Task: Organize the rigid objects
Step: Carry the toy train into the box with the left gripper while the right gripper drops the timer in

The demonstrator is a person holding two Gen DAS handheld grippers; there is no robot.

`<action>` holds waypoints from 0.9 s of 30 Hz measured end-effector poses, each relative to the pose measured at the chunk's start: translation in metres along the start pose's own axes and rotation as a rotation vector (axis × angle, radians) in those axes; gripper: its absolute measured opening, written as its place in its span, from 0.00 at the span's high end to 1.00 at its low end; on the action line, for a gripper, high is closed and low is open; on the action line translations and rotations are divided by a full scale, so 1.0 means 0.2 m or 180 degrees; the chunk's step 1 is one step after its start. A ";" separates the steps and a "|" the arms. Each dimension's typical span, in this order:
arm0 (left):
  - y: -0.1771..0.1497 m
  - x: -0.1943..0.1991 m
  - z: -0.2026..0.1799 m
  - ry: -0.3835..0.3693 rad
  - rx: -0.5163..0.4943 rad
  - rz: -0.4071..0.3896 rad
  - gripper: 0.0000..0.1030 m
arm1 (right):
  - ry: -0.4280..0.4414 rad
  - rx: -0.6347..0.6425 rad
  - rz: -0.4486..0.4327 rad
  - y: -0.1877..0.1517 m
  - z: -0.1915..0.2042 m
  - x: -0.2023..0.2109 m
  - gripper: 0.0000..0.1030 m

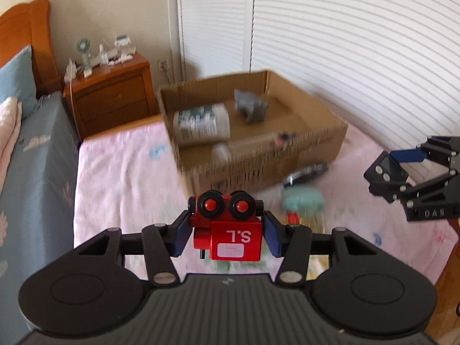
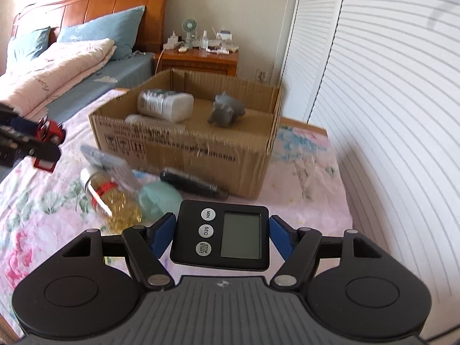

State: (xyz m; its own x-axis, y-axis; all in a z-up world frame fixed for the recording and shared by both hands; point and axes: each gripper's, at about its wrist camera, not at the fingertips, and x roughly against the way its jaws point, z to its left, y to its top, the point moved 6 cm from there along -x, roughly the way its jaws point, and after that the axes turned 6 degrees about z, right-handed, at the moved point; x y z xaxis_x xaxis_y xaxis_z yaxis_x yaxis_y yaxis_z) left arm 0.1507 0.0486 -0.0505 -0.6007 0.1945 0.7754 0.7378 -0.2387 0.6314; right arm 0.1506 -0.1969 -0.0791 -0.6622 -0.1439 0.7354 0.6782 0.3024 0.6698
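**Spotter:** Bedroom, floral pink sheet over the bed [image 2: 313, 201], louvred closet doors on the right. Where are you?

**Me:** Both held above the sheet, both loaded. My left gripper [image 1: 227, 230] is clamped on the red toy train [image 1: 230, 227], wheels up, label facing me. My right gripper [image 2: 221, 235] is clenched on the black timer [image 2: 221, 234], buttons and screen up.

**Spotter:** And the target?

**Me:** The cardboard box [image 2: 184, 149] sits straight ahead of both tongs, open top, already holding a white bottle [image 2: 165, 105] and a grey figurine [image 2: 225, 110]. Its long side runs across my right view; from the left it lies ahead and slightly right.

**Spotter:** Which goes first?

**Me:** I judge the right nearer the front wall. Loose things lie between: a black cylinder [image 2: 194, 185], a mint case [image 2: 159, 198], a gold-filled bottle [image 2: 110, 198]. I'd need to clear them and the box rim.
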 end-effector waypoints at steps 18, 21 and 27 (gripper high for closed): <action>0.41 -0.32 0.10 0.0353 0.0056 -0.0200 0.15 | -0.0006 0.0129 -0.0195 0.24 0.03 0.03 0.27; 0.37 -0.29 0.11 0.0299 0.0108 -0.0248 0.13 | -0.0005 0.0124 -0.0174 0.24 0.03 0.02 0.27; 0.27 -0.19 0.09 0.0174 0.0293 -0.0255 0.08 | 0.0010 0.0136 -0.0153 0.28 0.04 -0.01 0.27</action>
State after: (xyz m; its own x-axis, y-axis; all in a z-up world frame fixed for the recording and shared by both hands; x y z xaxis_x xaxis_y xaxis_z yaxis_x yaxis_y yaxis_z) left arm 0.2194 0.0461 -0.0463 -0.6730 0.1566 0.7229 0.7103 -0.1356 0.6907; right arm 0.1874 -0.1712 -0.0446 -0.6926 -0.1623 0.7028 0.6313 0.3350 0.6995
